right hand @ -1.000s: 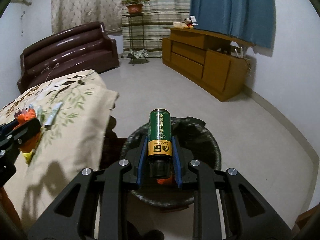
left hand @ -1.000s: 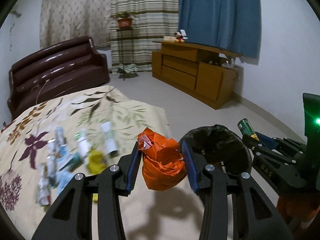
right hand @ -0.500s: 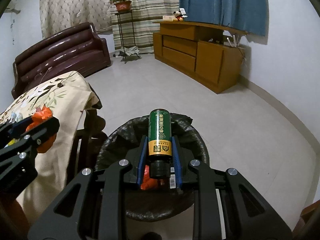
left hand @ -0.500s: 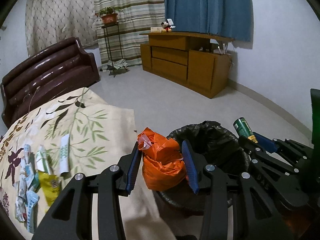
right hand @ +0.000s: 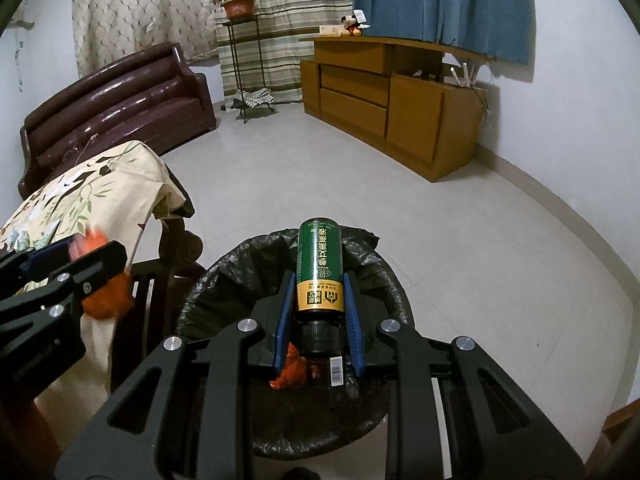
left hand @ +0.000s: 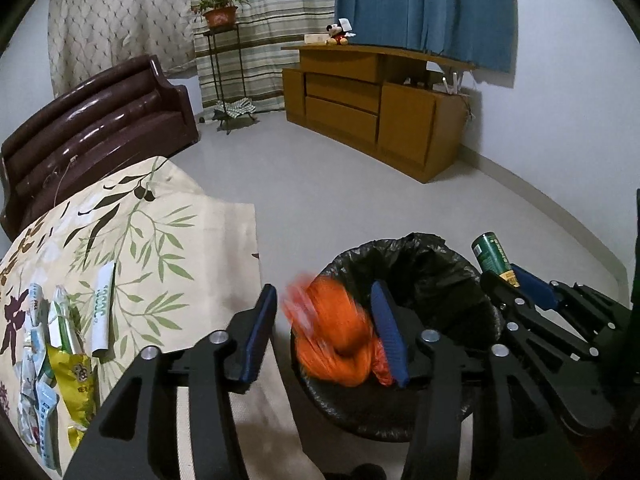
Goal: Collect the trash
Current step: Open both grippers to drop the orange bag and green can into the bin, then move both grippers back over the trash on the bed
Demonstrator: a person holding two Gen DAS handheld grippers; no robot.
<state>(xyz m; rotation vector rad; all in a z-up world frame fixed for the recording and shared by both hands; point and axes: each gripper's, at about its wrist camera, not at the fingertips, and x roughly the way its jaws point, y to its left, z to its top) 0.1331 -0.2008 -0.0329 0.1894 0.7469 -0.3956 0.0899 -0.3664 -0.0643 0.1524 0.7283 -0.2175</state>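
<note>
**Orange bag released over bin; can not yet dropped**

Both grippers have shifted from the table side to above the round bin lined with black plastic [left hand: 404, 264], which now sits directly beneath them. At the table edge, the floral beige tablecloth [left hand: 168, 240] bears several flat snack wrappers and sachets [left hand: 60, 340], uncollected. The left gripper [left hand: 324, 332] is opening its jaws; the crumpled orange plastic bag [left hand: 332, 340] between them is motion-blurred, judged to be falling into the bin. The right gripper [right hand: 316, 312] is clamped on the green cylindrical can with a gold band [right hand: 319, 268], held above the bin mouth. Judgement: one item is deposited, the can is next, and the table litter remains.
</note>
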